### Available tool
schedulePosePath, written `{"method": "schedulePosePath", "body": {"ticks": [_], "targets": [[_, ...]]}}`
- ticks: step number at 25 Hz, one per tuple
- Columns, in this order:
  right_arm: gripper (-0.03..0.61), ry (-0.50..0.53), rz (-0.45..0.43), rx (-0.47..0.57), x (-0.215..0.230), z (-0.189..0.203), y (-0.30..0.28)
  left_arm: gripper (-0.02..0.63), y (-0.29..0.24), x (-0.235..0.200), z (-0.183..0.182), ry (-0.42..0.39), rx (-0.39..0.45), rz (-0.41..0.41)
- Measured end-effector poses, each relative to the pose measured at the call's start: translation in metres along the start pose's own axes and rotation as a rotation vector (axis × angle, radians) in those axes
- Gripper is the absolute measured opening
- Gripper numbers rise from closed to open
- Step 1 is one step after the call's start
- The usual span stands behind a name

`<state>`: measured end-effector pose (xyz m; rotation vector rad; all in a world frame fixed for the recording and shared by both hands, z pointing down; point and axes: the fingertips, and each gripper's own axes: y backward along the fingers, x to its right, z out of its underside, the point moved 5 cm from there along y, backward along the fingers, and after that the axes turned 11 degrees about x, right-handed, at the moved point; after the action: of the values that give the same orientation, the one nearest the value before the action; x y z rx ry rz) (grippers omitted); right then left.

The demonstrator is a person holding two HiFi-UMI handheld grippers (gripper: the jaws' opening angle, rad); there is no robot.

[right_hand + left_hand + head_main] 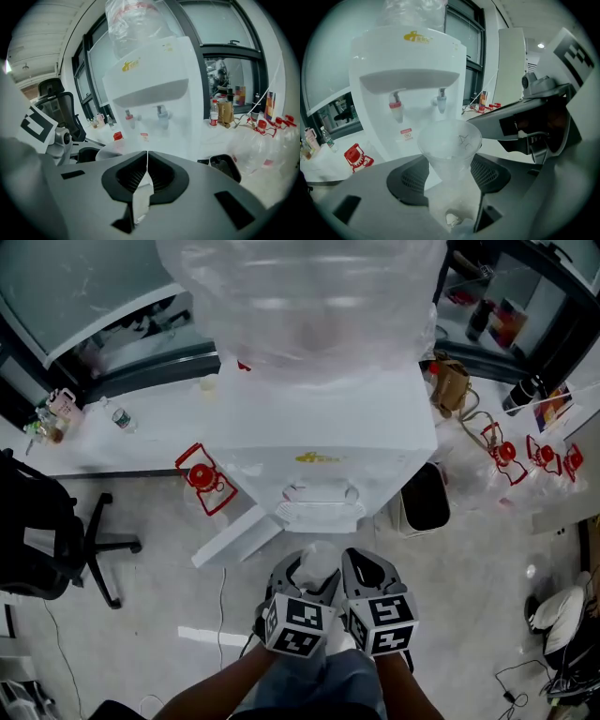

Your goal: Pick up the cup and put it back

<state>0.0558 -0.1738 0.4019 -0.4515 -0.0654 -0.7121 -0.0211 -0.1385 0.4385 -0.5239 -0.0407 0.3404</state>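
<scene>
The left gripper [449,174] pinches the clear plastic cup [449,149] low on its wall with both fingers [408,179], rim up and level. It faces the water dispenser [408,79], probably so the cup can go back beneath the taps. The right gripper [146,161] has its fingers pressed together on nothing and sits beside the other one, apparently just kept clear. From the head view the cup [319,562] is a pale blur short of the drip tray [321,513]. Only the left gripper view shows the grip itself.
</scene>
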Motion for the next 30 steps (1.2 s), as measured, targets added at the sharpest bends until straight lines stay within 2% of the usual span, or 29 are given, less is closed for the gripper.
{"method": "schedulePosePath", "body": {"ticks": [7, 21, 30], "targets": [[0.021, 0.008, -0.022, 0.019, 0.013, 0.063, -0.044, 0.276, -0.04, -0.017, 0.053, -0.048, 0.027, 0.001], [0.021, 0.032, -0.029, 0.074, 0.048, 0.183, -0.123, 0.276, -0.123, -0.05, 0.182, -0.071, 0.035, -0.01], [0.021, 0.071, -0.018, 0.12, 0.081, 0.24, -0.163, 0.276, -0.195, -0.065, 0.241, -0.099, 0.074, -0.017]]}}
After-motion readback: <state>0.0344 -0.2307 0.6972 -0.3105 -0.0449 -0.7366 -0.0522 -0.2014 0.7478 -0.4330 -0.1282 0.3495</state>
